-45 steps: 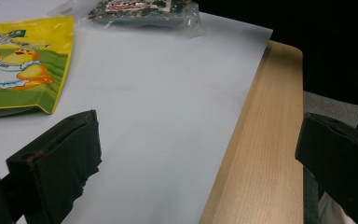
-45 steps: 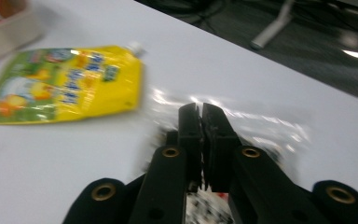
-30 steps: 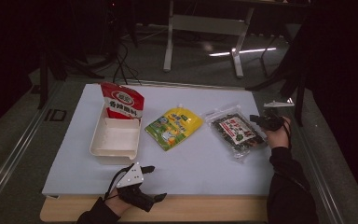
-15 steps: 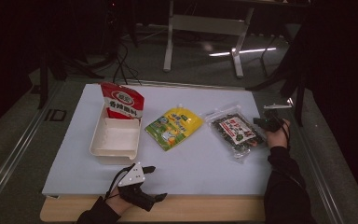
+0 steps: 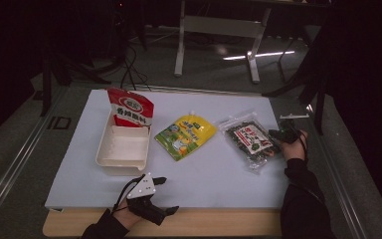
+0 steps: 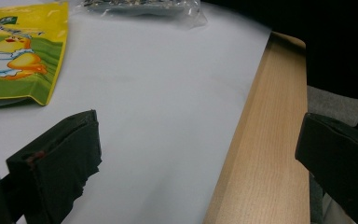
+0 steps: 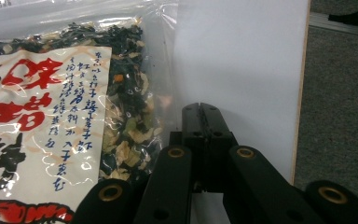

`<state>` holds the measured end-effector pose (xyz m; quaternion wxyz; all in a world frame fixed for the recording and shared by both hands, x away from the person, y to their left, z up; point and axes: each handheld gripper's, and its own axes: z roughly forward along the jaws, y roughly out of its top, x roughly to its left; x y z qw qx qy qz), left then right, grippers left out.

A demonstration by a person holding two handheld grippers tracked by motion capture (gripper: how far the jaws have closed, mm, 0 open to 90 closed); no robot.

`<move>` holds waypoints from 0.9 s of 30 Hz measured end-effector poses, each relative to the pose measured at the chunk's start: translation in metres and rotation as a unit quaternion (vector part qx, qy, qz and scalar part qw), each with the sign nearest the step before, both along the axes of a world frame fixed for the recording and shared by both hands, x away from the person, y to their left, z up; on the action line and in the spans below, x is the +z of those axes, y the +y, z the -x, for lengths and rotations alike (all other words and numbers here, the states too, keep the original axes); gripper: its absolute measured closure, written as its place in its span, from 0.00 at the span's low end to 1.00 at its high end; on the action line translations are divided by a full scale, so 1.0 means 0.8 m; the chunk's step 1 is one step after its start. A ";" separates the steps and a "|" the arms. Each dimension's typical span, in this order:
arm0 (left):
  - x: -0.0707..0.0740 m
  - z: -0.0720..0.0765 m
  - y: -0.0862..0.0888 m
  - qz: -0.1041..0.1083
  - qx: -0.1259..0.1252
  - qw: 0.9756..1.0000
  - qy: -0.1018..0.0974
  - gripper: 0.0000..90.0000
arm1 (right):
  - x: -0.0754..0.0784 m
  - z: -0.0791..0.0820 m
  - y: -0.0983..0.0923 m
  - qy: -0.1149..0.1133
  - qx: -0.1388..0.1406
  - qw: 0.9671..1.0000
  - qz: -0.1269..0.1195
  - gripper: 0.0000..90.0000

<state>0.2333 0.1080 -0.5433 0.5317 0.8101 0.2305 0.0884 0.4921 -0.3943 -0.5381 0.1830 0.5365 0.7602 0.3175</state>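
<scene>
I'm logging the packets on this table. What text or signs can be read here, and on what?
"ID": marked on the floor left of the table.
Clear bag of dried greens: large red and small blue handwritten Chinese characters on a white label, too stylised to read surely.
Red packet: round logo and characters, too small.
Yellow packet: print too small.

Overhead camera looks down; gripper cameras skim table (image 5: 219, 174) (close).

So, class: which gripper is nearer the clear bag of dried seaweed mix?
Right. The right gripper sits at the seaweed bag's right edge; the left gripper rests at the table's near edge, far away.
</scene>
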 end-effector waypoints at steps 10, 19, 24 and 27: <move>0.002 0.001 0.000 0.000 -0.002 1.000 -0.002 0.01 | -0.001 0.012 0.020 -0.003 0.033 0.999 0.002 1.00; 0.006 0.002 -0.001 0.002 -0.004 1.000 -0.008 0.01 | 0.000 0.043 0.047 -0.002 0.068 0.998 0.011 1.00; 0.007 0.002 -0.002 0.002 -0.006 1.000 -0.009 0.01 | -0.001 0.066 0.057 -0.002 0.082 0.997 0.011 1.00; 0.008 0.002 -0.003 0.002 -0.008 1.000 -0.009 0.01 | 0.000 0.077 0.061 0.000 0.089 0.996 0.010 1.00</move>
